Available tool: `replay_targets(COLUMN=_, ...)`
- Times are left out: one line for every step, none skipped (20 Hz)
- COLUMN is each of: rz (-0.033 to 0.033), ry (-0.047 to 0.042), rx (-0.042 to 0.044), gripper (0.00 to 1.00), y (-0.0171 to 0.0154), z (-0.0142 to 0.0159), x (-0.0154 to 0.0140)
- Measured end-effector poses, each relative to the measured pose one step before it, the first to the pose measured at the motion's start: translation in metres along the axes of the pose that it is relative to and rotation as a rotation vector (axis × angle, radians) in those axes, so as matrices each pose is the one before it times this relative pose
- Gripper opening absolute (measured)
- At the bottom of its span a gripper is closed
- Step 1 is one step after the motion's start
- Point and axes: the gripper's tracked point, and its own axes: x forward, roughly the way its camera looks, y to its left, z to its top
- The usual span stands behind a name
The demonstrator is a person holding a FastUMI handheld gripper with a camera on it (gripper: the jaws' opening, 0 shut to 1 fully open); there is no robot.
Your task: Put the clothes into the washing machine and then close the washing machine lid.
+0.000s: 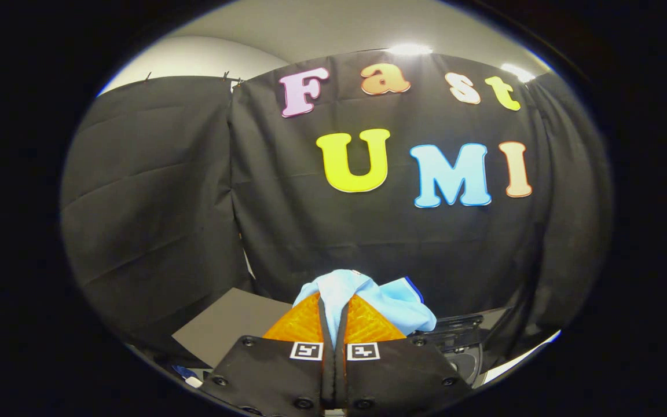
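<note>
Clothes: we log one light blue garment [362,295], pinched between the two fingers of the gripper [333,315]. Both fingers are drawn together, with a thin strip of the fabric running down the narrow gap between them. We read this as a firm pinch, since cloth shows on both inner faces.

Most of the garment bunches up just ahead of the fingertips and spills over to the right of the right finger, where a darker blue edge shows on the fold. We see the cloth hanging clear above the surfaces below it.

Below and left of the fingers we note a flat grey panel [226,327], tilted in this view; we cannot tell what it belongs to. Below and right of the fingers sits a dark machine part [461,341] with a rounded black recess; we cannot confirm from this view that it is the washing machine or its lid, as too little of it is visible. A pale strip of surface [519,359] runs beside it further right.

Beyond all this hangs the black cloth wall [165,202] of the booth, creased, in two panels meeting at a seam. Above it we record a pale ceiling [287,29] with two bright lights [409,50].
</note>
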Motion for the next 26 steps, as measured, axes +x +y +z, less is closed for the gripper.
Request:
replay_targets(rz=-0.02502, ry=-0.00178, rx=-0.00345, gripper=0.01, y=-0.01195, z=-0.00113, x=-0.00283)
replay_targets(rz=-0.02437, ry=0.00387, rx=0.00015, gripper=0.01, y=-0.01603, z=-0.00116, x=-0.00272)
replay_targets(rz=-0.01894, ry=0.00380, rx=0.00417, gripper=0.01, y=-0.01167, z=-0.00169, x=-0.00231)
replay_targets(rz=-0.02006, ry=0.00382, rx=0.00828, gripper=0.01, y=-0.01229, z=-0.00240, x=-0.00227)
replay_targets(rz=-0.01372, ry=0.00210, rx=0.00697, gripper=0.01, y=-0.00931, z=-0.00106, x=-0.00190)
replay_targets(rz=-0.01413, ry=0.00209, rx=0.00855, gripper=0.01, y=-0.00989, z=-0.00062, x=-0.00244)
replay_targets(rz=-0.01229, ry=0.00027, rx=0.00793, gripper=0.01, y=-0.00914, z=-0.00090, x=-0.00241)
replay_targets(rz=-0.01297, ry=-0.00039, rx=0.00826, gripper=0.02, y=-0.00934, z=-0.00098, x=-0.00229)
replay_targets(rz=-0.01079, ry=-0.00030, rx=0.00813, gripper=0.01, y=-0.00815, z=0.00017, x=-0.00157)
replay_targets(rz=-0.01028, ry=0.00270, rx=0.00695, gripper=0.01, y=-0.00713, z=-0.00159, x=-0.00226)
replay_targets(rz=-0.01026, ry=0.00309, rx=0.00326, gripper=0.01, y=-0.00646, z=-0.00180, x=-0.00151)
replay_targets(rz=-0.00787, ry=0.00395, rx=-0.00482, gripper=0.01, y=-0.00549, z=-0.00364, x=-0.00106)
replay_targets(rz=-0.00711, ry=0.00536, rx=-0.00649, gripper=0.01, y=-0.00479, z=-0.00608, x=-0.00065)
replay_targets(rz=-0.00584, ry=0.01325, rx=-0.00461, gripper=0.01, y=-0.00470, z=-0.00776, x=0.00100)
replay_targets(rz=-0.00458, ry=0.01531, rx=-0.00164, gripper=0.02, y=-0.00428, z=-0.00861, x=0.00165)
replay_targets(rz=-0.00514, ry=0.01951, rx=0.00022, gripper=0.02, y=-0.00463, z=-0.00938, x=0.00323)
replay_targets(rz=-0.00590, ry=0.01829, rx=0.00141, gripper=0.01, y=-0.00392, z=-0.00967, x=0.00395)
replay_targets(rz=-0.00747, ry=0.01675, rx=-0.00089, gripper=0.01, y=-0.00377, z=-0.00821, x=0.00411)
replay_targets(rz=-0.00820, ry=0.01556, rx=-0.00223, gripper=0.02, y=-0.00342, z=-0.00833, x=0.00406)
replay_targets(rz=-0.00809, ry=0.01226, rx=-0.00285, gripper=0.02, y=-0.00245, z=-0.00883, x=0.00444)
replay_targets(rz=-0.00341, ry=0.01289, rx=-0.00724, gripper=0.02, y=-0.00102, z=-0.00959, x=0.00606)
replay_targets(rz=0.00150, ry=0.02416, rx=-0.00810, gripper=0.01, y=0.00029, z=-0.01289, x=0.00708)
replay_targets(rz=-0.00010, ry=0.02881, rx=-0.00929, gripper=0.01, y=-0.00022, z=-0.01343, x=0.00725)
replay_targets(rz=-0.00393, ry=0.02662, rx=-0.01132, gripper=0.01, y=-0.00098, z=-0.01476, x=0.00869)
replay_targets(rz=-0.00268, ry=0.02410, rx=-0.00683, gripper=0.01, y=-0.00036, z=-0.01342, x=0.00877)
replay_targets(rz=-0.00190, ry=0.02633, rx=-0.00346, gripper=0.01, y=0.00022, z=-0.01205, x=0.00895)
